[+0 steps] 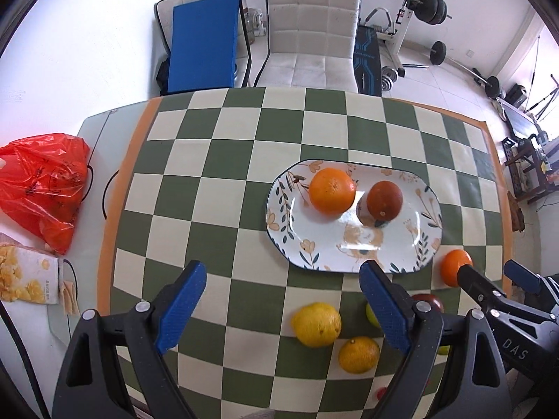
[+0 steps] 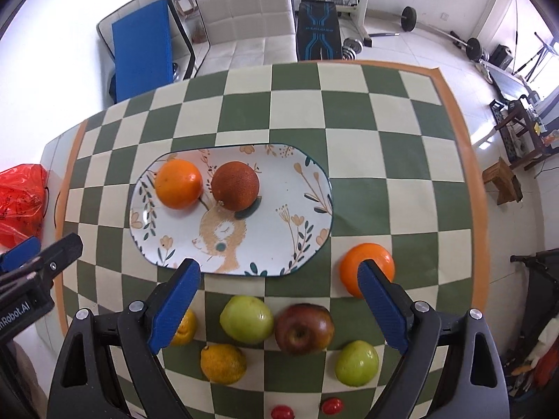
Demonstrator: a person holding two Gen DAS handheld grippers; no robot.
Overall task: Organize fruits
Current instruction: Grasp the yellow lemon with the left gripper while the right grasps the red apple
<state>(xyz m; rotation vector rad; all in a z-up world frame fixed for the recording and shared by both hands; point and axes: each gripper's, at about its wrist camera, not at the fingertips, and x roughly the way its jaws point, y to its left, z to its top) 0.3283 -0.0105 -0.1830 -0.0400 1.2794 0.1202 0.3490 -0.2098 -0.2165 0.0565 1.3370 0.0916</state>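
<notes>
Two oranges on the plate (image 2: 314,188); both grippers (image 1: 283,309) (image 2: 279,303) wide, empty, high above. Next up, probably: drop onto the loose orange (image 2: 363,262), close gently, carry across.

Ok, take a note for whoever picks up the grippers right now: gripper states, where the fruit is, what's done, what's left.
Left gripper: open, empty, above the checkered cloth.
Right gripper: open, empty, above the loose fruit.
Done: bright orange and dark orange lie on the plate.
Left on the cloth: an orange right of the plate; nearer, two green apples, a red apple, two yellow citrus, two small red fruits at the near edge.
</notes>
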